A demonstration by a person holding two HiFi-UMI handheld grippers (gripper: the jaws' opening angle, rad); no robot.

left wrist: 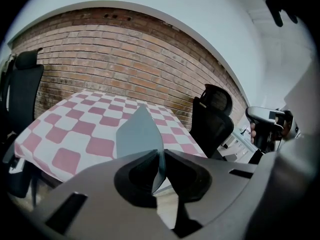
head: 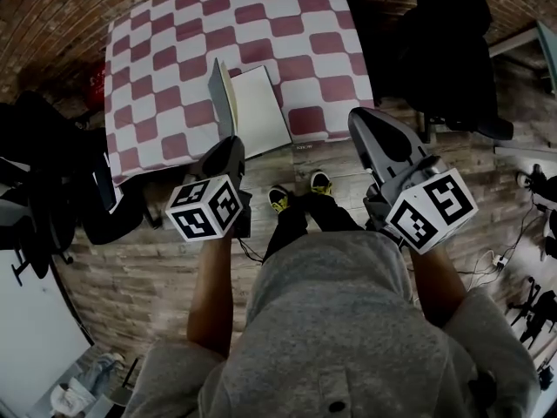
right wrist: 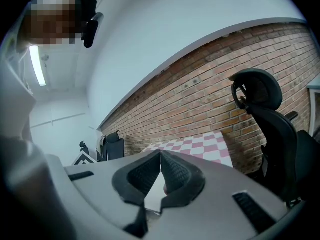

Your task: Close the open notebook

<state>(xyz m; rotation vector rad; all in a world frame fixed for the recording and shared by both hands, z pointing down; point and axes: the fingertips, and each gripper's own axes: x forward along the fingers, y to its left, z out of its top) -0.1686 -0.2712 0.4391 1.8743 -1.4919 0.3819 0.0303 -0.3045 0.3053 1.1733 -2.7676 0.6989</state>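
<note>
It looked like an office. Ahead of the left gripper (left wrist: 159, 156) stood a bare brick wall (left wrist: 125, 49). Black high-backed office chairs (left wrist: 212, 121) flanked a bench (left wrist: 65, 134) draped in checked cloth, above plank flooring (head: 130, 268).

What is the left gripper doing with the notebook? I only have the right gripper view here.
Observer: The left gripper is shut on the grey cover of the notebook, gripping it near the cover's edge.
Operator: Is that cover down on the pages yet?
Observer: No. In the head view it stands roughly upright, with the white page lying exposed on the checkered tablecloth.
Operator: Where is my right gripper relative to the notebook?
Observer: The head view shows the right gripper off to the notebook's right, near the table's near edge, with a clear gap to the page.
</note>
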